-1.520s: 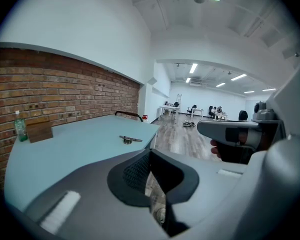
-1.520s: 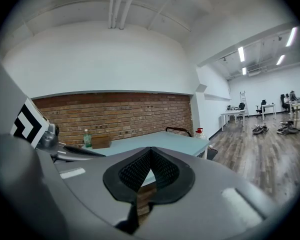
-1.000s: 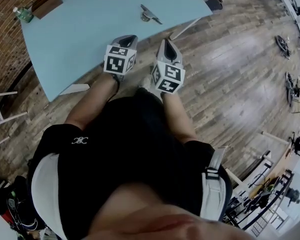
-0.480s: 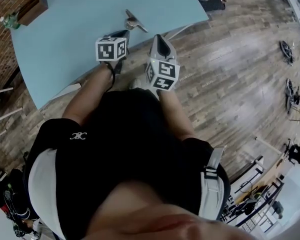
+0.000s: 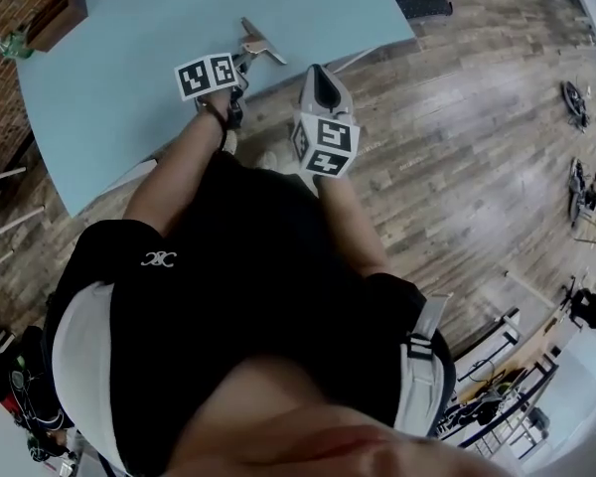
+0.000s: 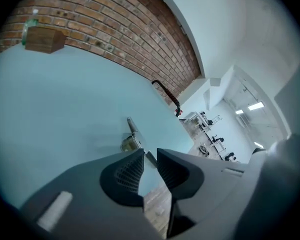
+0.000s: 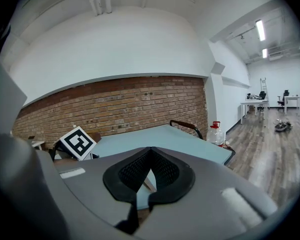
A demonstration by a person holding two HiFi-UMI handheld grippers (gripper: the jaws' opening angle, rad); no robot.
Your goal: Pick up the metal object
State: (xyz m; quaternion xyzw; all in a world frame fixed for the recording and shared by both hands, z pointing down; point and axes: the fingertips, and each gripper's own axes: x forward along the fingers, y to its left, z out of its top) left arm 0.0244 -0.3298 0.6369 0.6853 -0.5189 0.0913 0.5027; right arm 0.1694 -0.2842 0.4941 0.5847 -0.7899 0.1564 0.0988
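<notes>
Head view: metal object (image 5: 258, 44) lies on the light-blue tabletop (image 5: 119, 68) near its front edge. Left gripper (image 5: 240, 63) is just short of it; right gripper (image 5: 318, 74) is over the floor beside the edge.

Left gripper view: jaws opening, nothing between them; the object sits just beyond the tips.

Right gripper view: jaws pressed together, empty.

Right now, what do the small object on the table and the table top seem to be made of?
Metal object: likely bare metal, a grey strip with a shiny brassy part. Table top: smooth matt pale-blue surface, perhaps laminate or paint; I cannot tell which.
</notes>
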